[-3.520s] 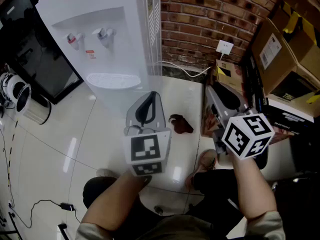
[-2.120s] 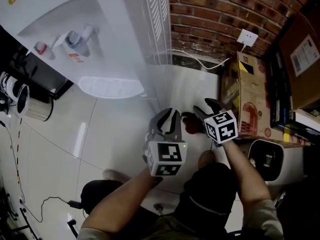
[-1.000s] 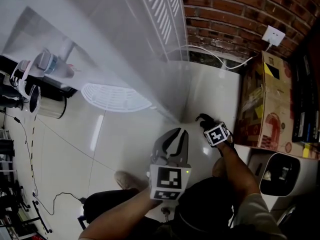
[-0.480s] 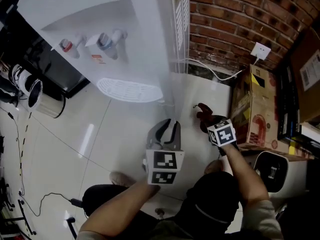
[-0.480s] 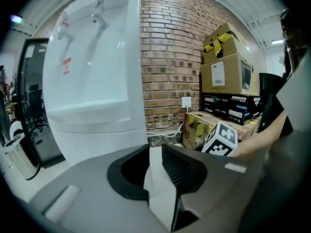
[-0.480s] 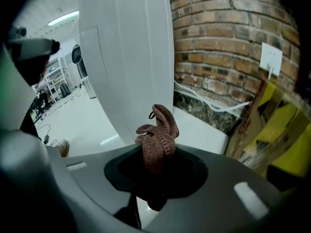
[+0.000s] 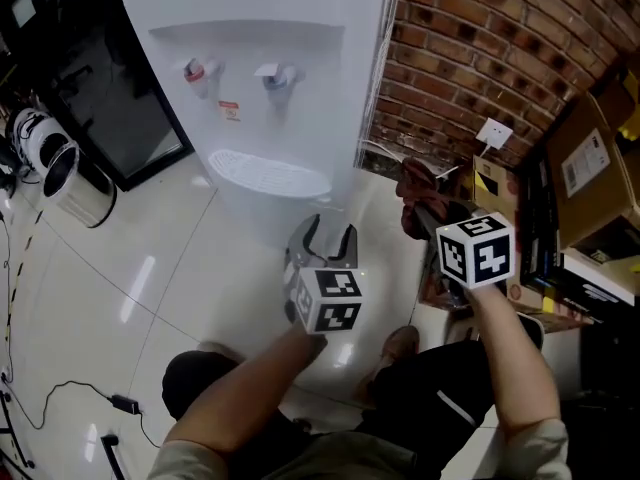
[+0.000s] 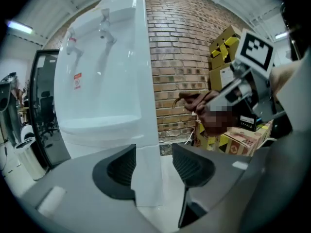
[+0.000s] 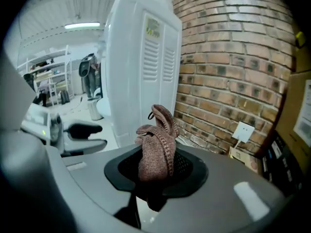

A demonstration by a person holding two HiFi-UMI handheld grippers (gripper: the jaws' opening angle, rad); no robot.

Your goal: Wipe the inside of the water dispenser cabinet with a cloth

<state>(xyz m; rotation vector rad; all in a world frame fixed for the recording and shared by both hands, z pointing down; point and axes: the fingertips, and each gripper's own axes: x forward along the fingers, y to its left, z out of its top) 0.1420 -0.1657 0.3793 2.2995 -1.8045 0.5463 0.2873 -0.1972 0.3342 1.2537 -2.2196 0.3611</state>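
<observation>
The right gripper (image 9: 155,178) clamps a brown knitted cloth (image 9: 156,144), bunched upright, in the air to the right of the white water dispenser (image 7: 270,78) (its small red label (image 7: 231,110) is unreadable). The left gripper (image 8: 154,166) has jaws that have just been opening, with nothing between them.

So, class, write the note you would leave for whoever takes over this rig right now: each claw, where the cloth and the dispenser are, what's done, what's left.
Left claw: open, has just been opening, nothing between its jaws. It is held in front of the tall white plastic water dispenser.
Right claw: shut on the brown knitted cloth, after just closing. It is held up beside the dispenser, near the red brick wall.
Done: the cloth is in the grip.
Left: the cabinet's inside shows in no view, so open it if it is shut, then wipe inside.
</observation>
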